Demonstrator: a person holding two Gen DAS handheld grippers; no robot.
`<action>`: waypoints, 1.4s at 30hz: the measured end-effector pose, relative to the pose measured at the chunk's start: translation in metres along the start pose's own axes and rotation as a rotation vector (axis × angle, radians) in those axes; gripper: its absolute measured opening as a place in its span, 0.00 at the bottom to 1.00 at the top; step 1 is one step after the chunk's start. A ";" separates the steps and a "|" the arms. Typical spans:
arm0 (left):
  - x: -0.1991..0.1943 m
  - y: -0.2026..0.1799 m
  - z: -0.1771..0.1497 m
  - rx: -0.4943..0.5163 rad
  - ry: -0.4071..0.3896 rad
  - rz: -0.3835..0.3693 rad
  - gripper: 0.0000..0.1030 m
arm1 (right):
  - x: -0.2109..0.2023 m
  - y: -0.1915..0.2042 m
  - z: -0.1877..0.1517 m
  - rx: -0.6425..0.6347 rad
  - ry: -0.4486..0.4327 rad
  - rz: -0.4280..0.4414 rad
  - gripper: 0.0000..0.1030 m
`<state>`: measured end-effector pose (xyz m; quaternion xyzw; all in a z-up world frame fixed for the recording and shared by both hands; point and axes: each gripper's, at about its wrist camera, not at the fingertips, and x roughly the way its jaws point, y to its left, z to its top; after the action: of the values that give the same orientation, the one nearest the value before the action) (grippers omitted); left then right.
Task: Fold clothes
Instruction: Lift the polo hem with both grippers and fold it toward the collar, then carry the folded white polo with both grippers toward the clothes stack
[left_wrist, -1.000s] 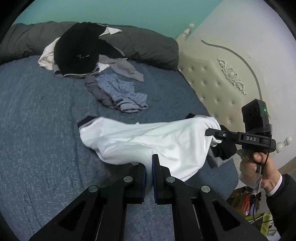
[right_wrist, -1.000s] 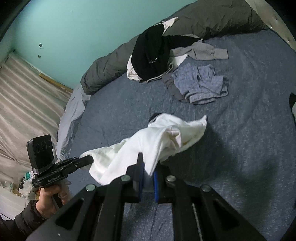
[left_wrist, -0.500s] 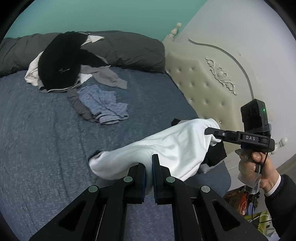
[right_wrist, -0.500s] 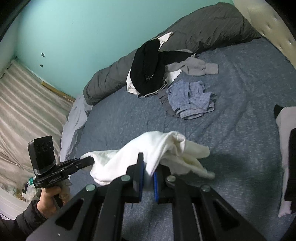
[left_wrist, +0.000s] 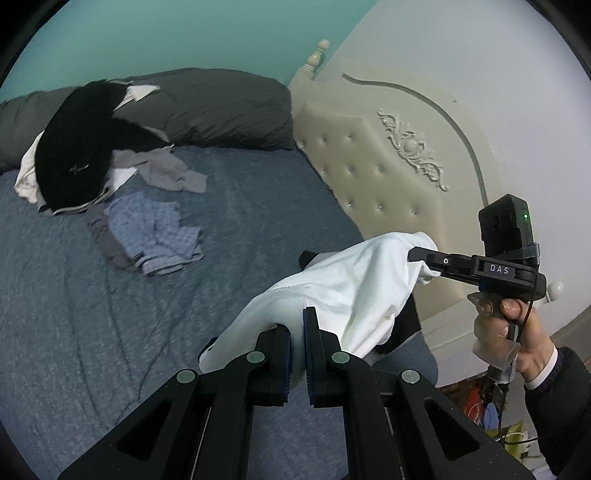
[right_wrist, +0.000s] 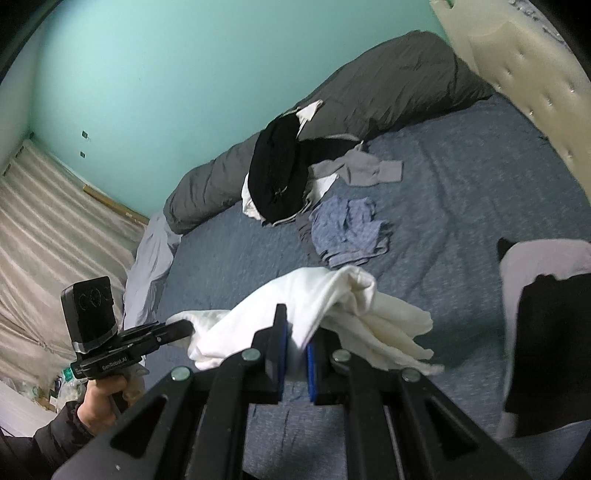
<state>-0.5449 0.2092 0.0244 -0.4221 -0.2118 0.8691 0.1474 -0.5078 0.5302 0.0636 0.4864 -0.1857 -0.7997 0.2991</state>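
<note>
I hold the white garment slung in the air over the blue bedspread, so that it can hang free for folding. My left gripper and right gripper are each clamped on one end of it, near the black-and-white pile by the headboard.

Black gripper, dark sleeve

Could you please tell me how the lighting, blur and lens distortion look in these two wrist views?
Left wrist view: dim, even light; strong fisheye bending of the headboard with black corners; white garment fairly sharp. Right wrist view: same barrel distortion curving the teal wall; the white garment's hanging end is softly motion-blurred and casts a faint shadow on the blue bedspread.
</note>
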 end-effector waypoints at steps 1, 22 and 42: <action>0.002 -0.007 0.005 0.003 -0.003 -0.001 0.06 | -0.006 -0.003 0.004 0.001 -0.005 -0.001 0.07; 0.083 -0.127 0.115 0.052 -0.033 -0.021 0.06 | -0.114 -0.093 0.108 -0.002 -0.093 -0.046 0.07; 0.178 -0.178 0.185 0.061 -0.006 -0.042 0.06 | -0.150 -0.189 0.171 0.045 -0.154 -0.118 0.07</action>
<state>-0.7854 0.3953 0.0951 -0.4105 -0.1943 0.8730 0.1777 -0.6640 0.7724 0.1304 0.4401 -0.1972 -0.8465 0.2254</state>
